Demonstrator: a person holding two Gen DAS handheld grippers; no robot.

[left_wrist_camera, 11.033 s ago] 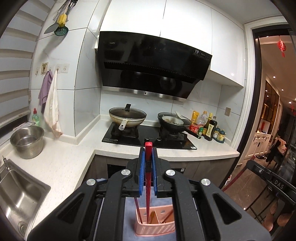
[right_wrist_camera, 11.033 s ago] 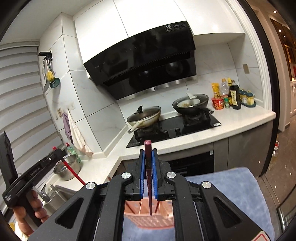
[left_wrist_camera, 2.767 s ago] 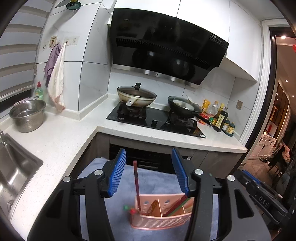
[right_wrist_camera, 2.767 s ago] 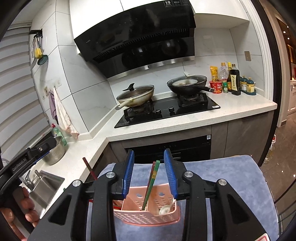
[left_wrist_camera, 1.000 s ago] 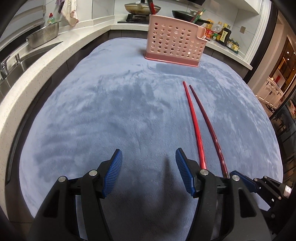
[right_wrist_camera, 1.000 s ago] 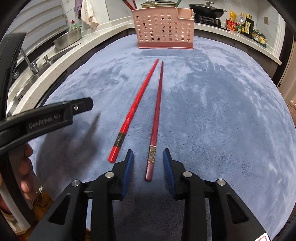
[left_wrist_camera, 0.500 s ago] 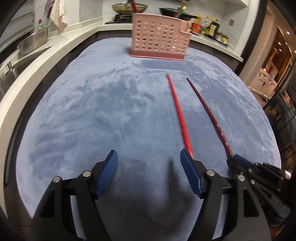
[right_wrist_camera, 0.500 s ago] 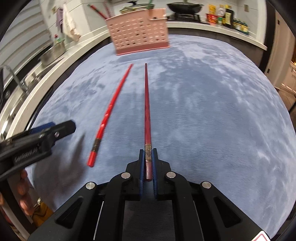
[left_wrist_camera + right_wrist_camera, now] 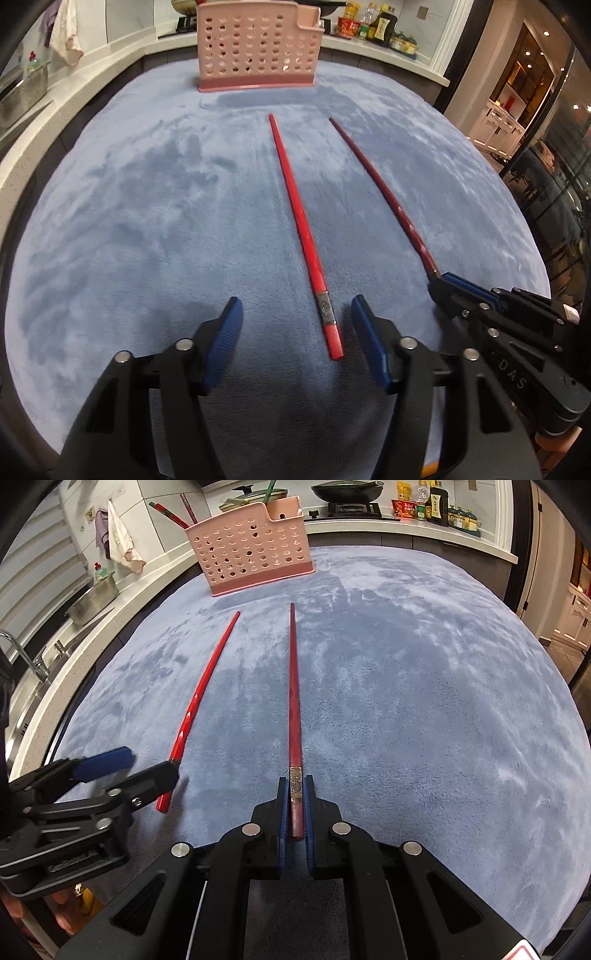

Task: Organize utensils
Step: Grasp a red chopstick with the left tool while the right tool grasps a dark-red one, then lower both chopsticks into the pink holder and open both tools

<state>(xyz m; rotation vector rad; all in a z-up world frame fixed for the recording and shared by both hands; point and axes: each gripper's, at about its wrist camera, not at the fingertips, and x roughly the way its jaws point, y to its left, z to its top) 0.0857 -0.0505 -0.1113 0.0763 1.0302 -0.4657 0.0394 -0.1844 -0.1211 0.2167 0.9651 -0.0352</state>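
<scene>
Two chopsticks lie on the blue cloth (image 9: 147, 206) in front of a pink perforated utensil basket (image 9: 258, 44). The bright red chopstick (image 9: 303, 229) has its thick end between the fingers of my left gripper (image 9: 295, 317), nearer the right pad; the jaws are closing and the pads do not touch it. My right gripper (image 9: 295, 794) is shut on the thick end of the dark red chopstick (image 9: 294, 686), which still rests along the cloth. The right wrist view shows the left gripper (image 9: 144, 766) over the bright red chopstick (image 9: 195, 701). The basket (image 9: 251, 550) holds several utensils.
A white counter with a sink and tap (image 9: 22, 657) and a steel bowl (image 9: 92, 598) runs along the left. Behind the basket are a stove with pans (image 9: 347, 494) and bottles (image 9: 436, 502). A person's hand (image 9: 62, 901) holds the left gripper.
The right gripper closed on the dark red chopstick's thick end. The left gripper shifted right, so the bright red chopstick now lies between its fingers, and its jaws have narrowed.
</scene>
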